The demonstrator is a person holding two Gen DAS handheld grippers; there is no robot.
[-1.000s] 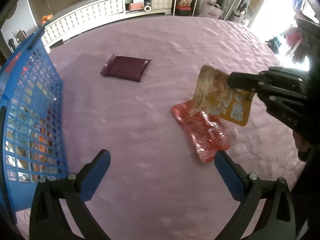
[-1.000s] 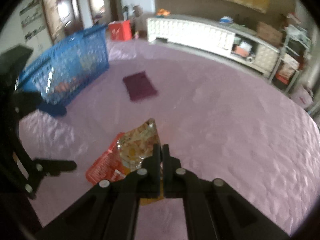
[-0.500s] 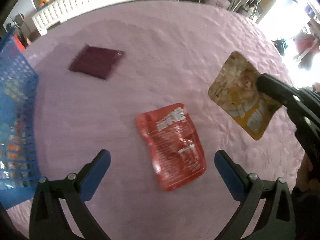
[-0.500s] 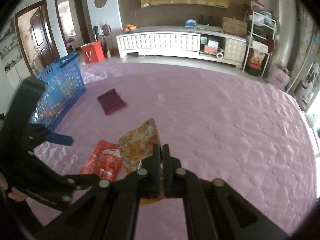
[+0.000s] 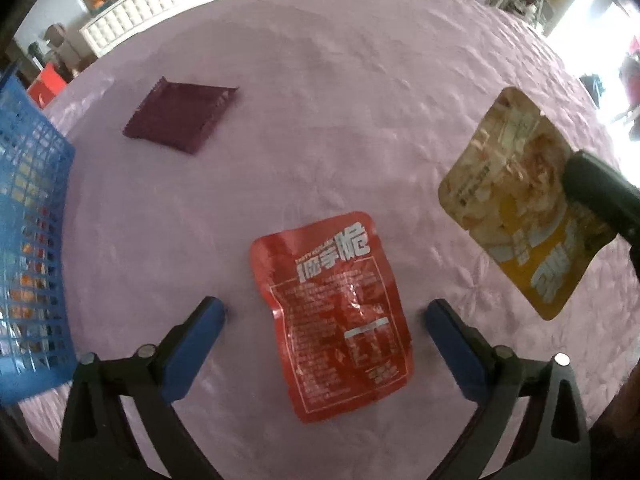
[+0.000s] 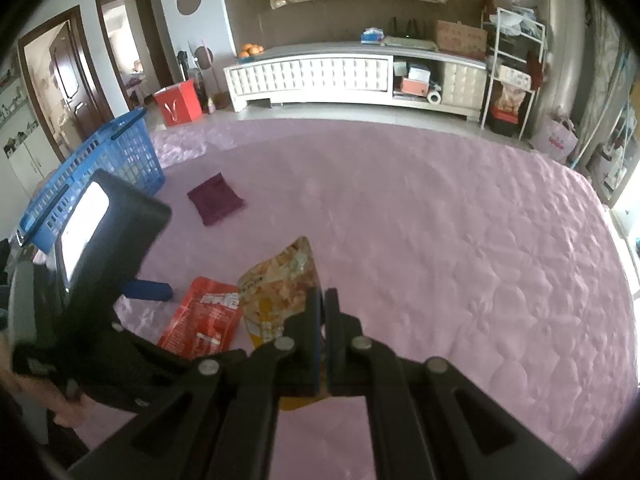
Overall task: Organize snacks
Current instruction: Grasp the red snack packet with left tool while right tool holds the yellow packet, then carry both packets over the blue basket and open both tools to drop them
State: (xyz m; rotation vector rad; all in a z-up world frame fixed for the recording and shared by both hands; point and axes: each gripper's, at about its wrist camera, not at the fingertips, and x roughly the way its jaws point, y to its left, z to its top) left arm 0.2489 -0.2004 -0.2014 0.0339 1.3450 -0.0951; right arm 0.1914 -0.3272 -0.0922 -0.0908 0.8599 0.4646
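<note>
A red snack pouch (image 5: 336, 316) lies flat on the pink quilted bed (image 5: 320, 120). My left gripper (image 5: 324, 314) hangs over it pointing steeply down, one blue fingertip on each side of the pouch; its jaws are closing and the pads stand clear of the pouch. My right gripper (image 6: 322, 300) is shut on a yellow snack pouch (image 6: 280, 292), which hangs in the air right of the red pouch (image 6: 204, 322). The yellow pouch (image 5: 520, 200) also shows in the left wrist view. A dark purple packet (image 5: 180, 118) lies farther back.
A blue plastic basket (image 5: 28, 216) with snacks inside stands at the left, also seen as the basket (image 6: 100, 156) in the right wrist view. Beyond the bed are a white cabinet (image 6: 320, 76), a red bag (image 6: 178, 102) and a metal shelf (image 6: 512, 68).
My left gripper moved right and down until the red pouch lay between its fingertips, and its jaws narrowed slightly. The yellow pouch in the right gripper shifted right, off the red pouch.
</note>
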